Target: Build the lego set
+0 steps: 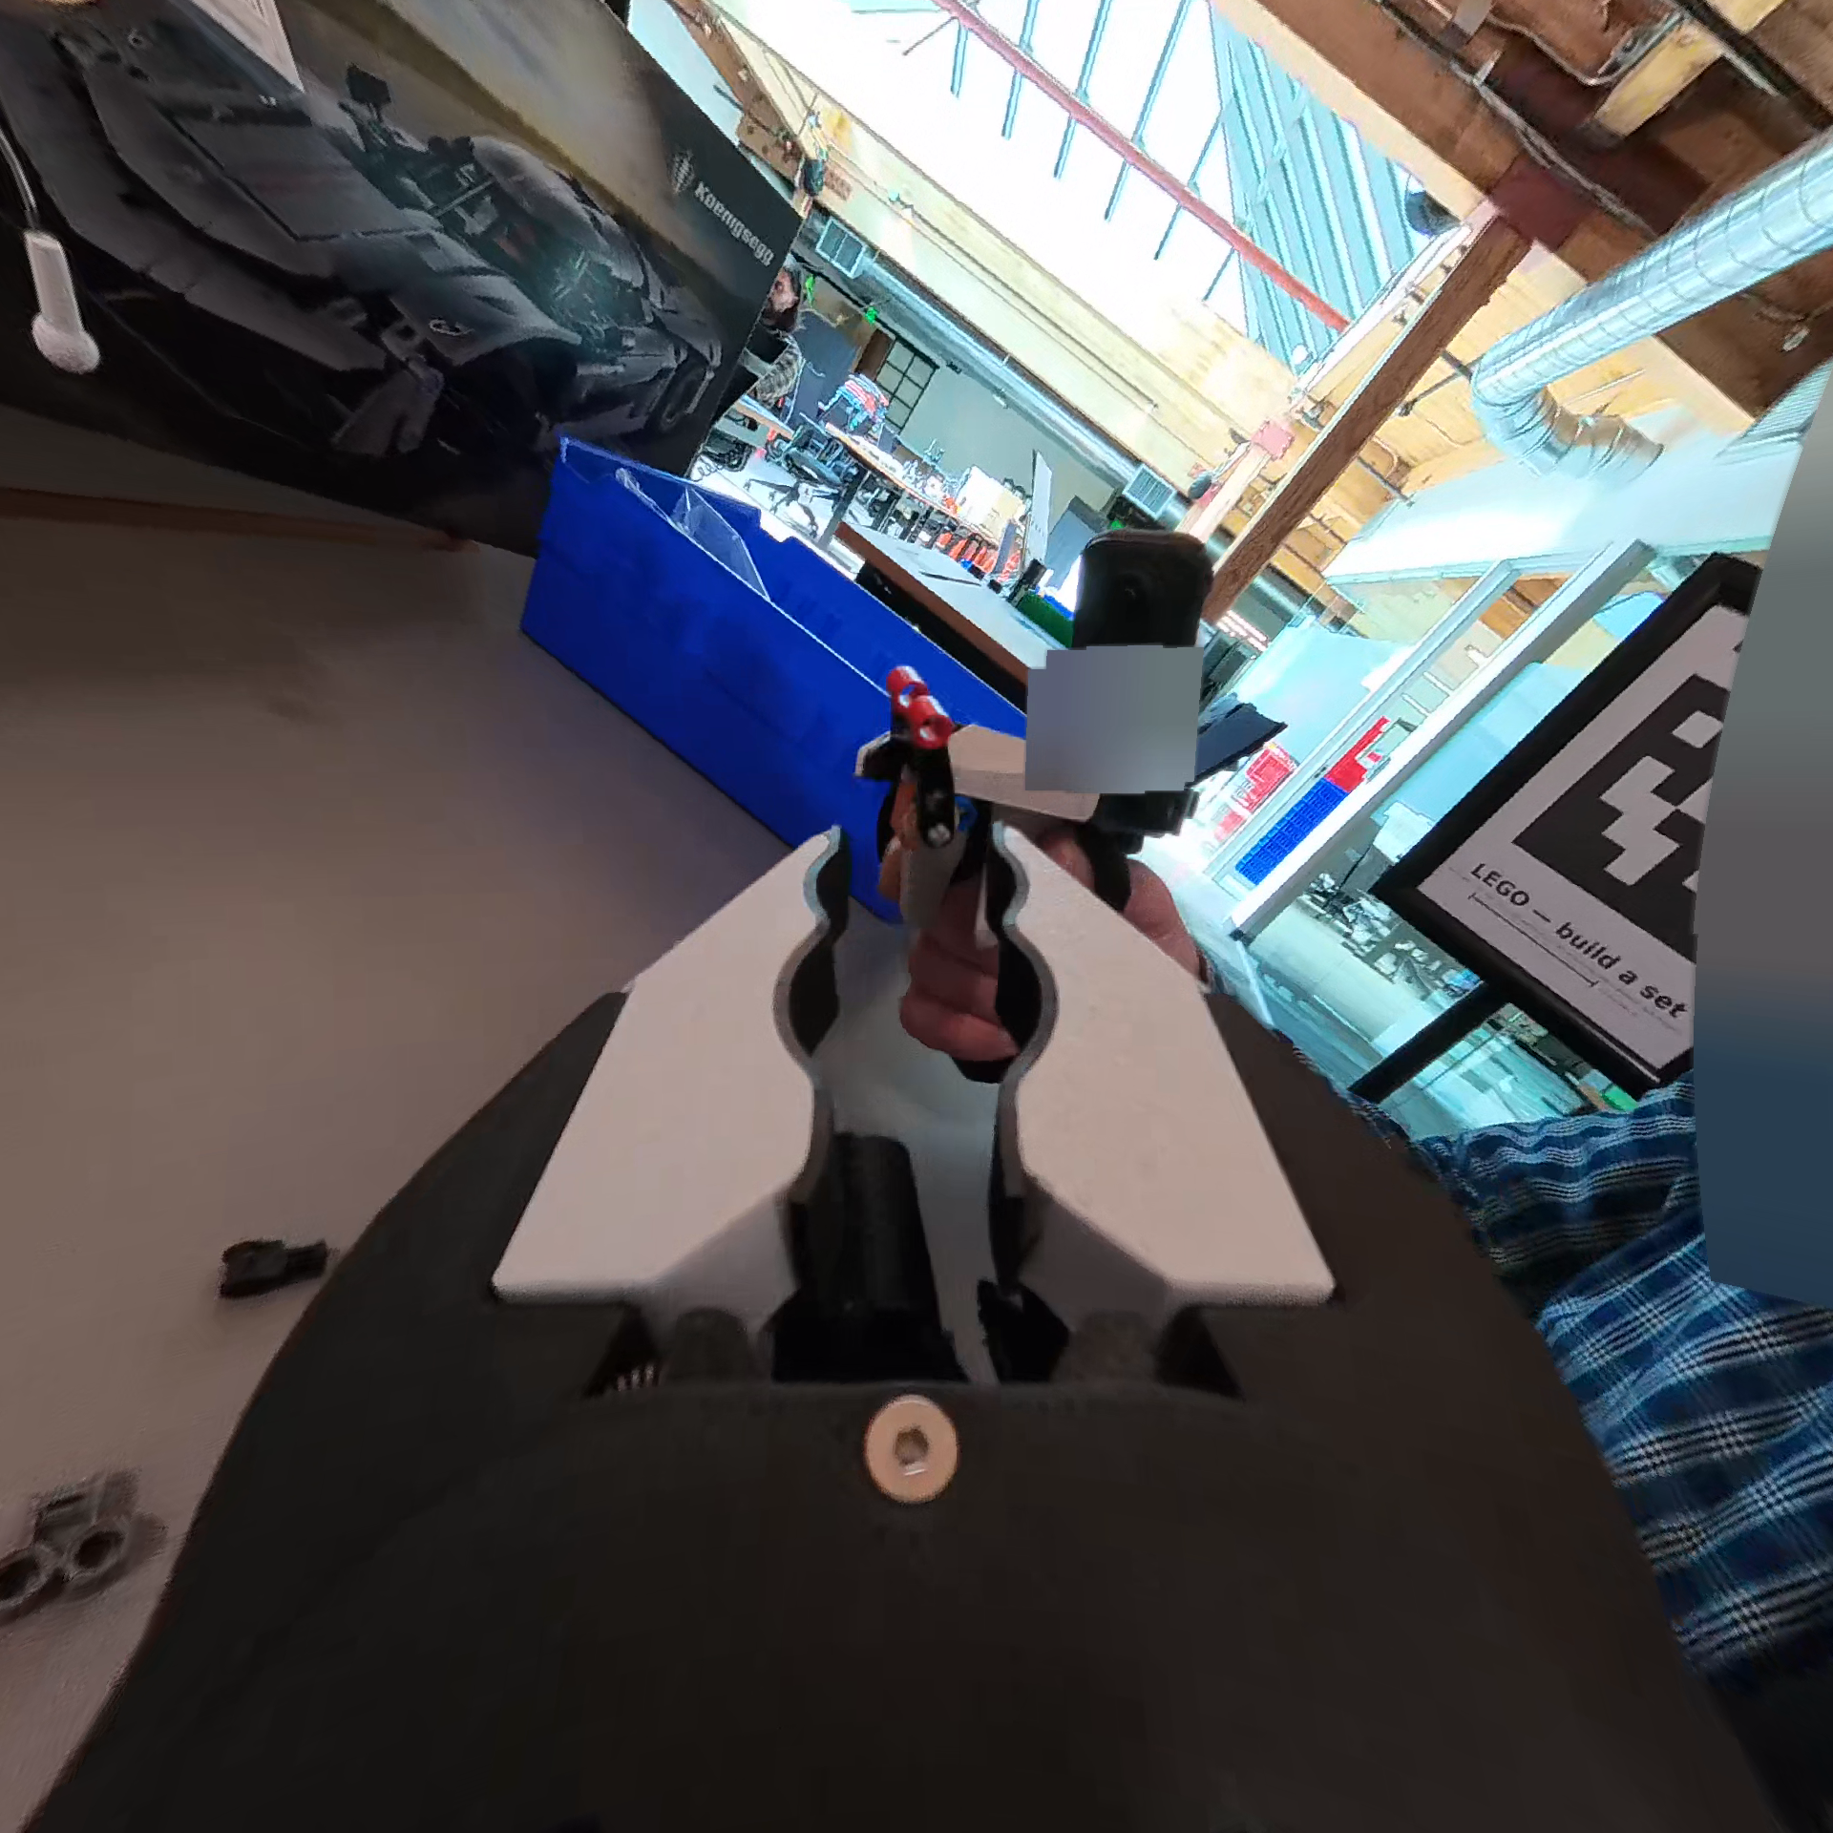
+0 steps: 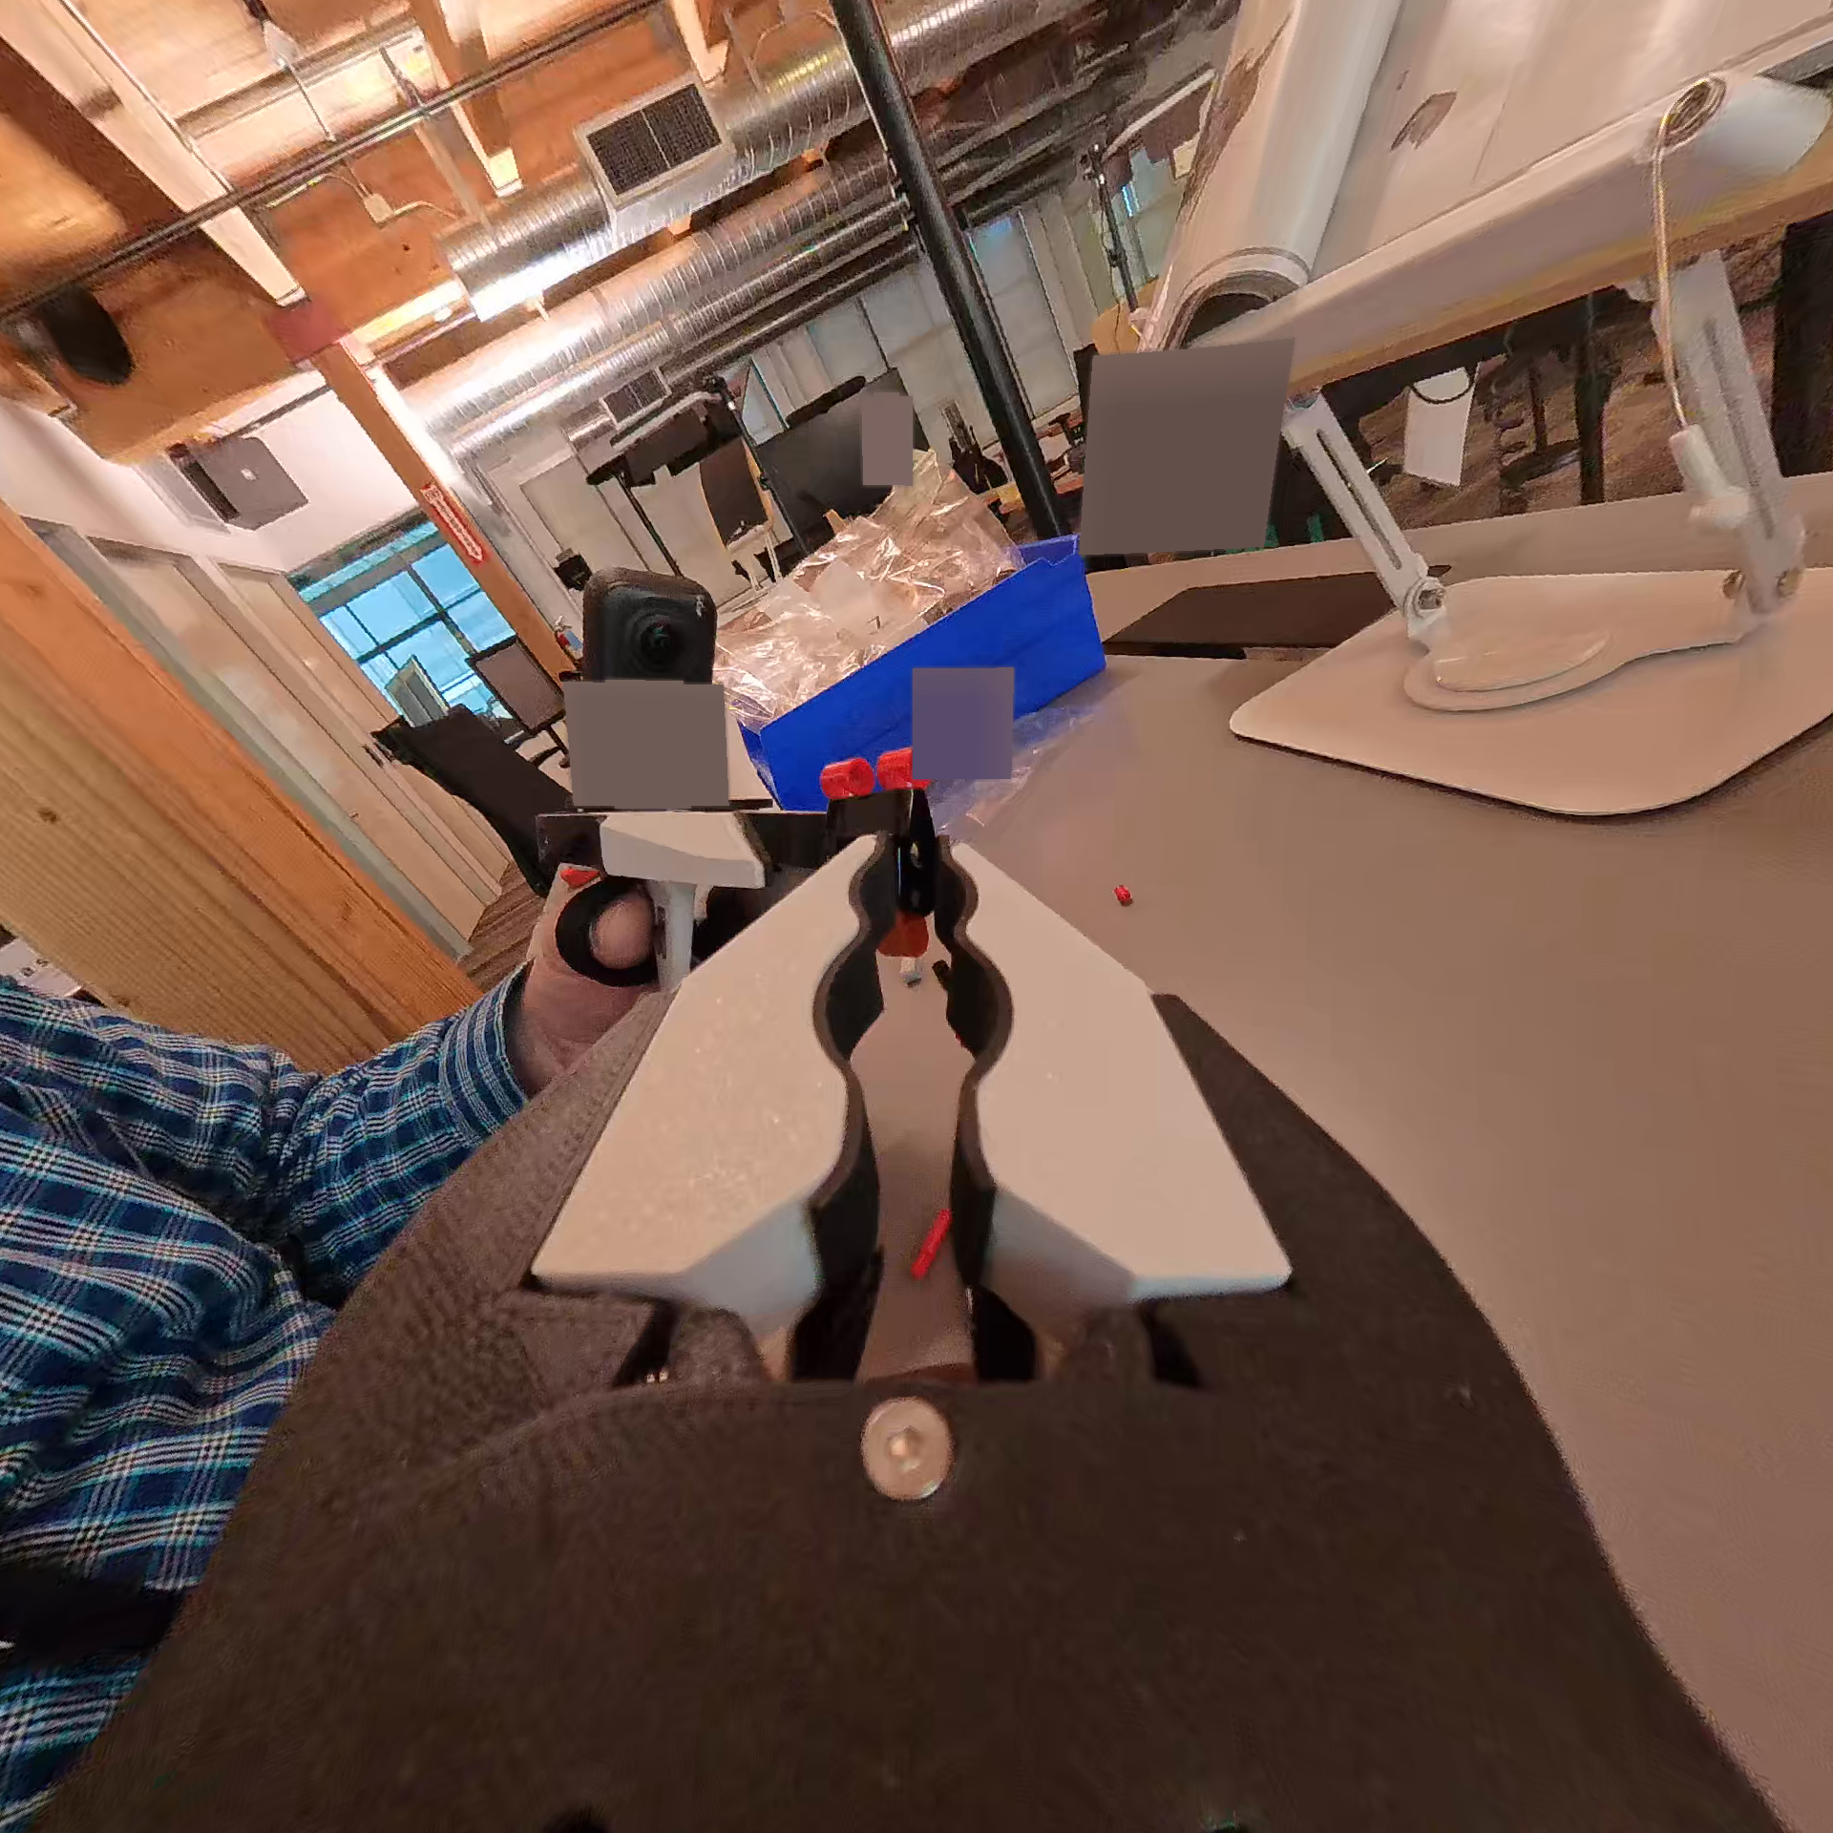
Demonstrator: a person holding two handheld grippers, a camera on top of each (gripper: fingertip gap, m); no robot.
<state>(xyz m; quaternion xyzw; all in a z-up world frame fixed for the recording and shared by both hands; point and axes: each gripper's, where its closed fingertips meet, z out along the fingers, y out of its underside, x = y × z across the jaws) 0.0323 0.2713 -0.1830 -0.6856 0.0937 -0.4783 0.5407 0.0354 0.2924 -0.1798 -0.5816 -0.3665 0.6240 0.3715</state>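
A small lego assembly (image 2: 913, 873) of black beams, with two red pins (image 2: 843, 779) on top and a red and grey part below, is held in the air above the grey table (image 2: 1389, 992). My right gripper (image 2: 915, 851) is shut on its black beam. In the left wrist view the assembly (image 1: 922, 794) sits just past my left gripper (image 1: 913, 843). Its jaws stand apart on either side of the assembly's lower end, with no clear contact. The right gripper's white fingers (image 1: 992, 774) show behind it. The left gripper (image 2: 684, 843) also shows at the left of the right wrist view.
A blue bin (image 2: 942, 655) with clear plastic bags stands behind, also in the left wrist view (image 1: 714, 635). On the table lie a red pin (image 2: 1123, 893), a red axle (image 2: 930, 1240), a black piece (image 1: 273, 1265) and a grey piece (image 1: 69, 1547). A white stand base (image 2: 1468, 714) is at right, and the set's box (image 1: 347, 248) at back left. My two grippers' fingertips are within a few centimetres of each other.
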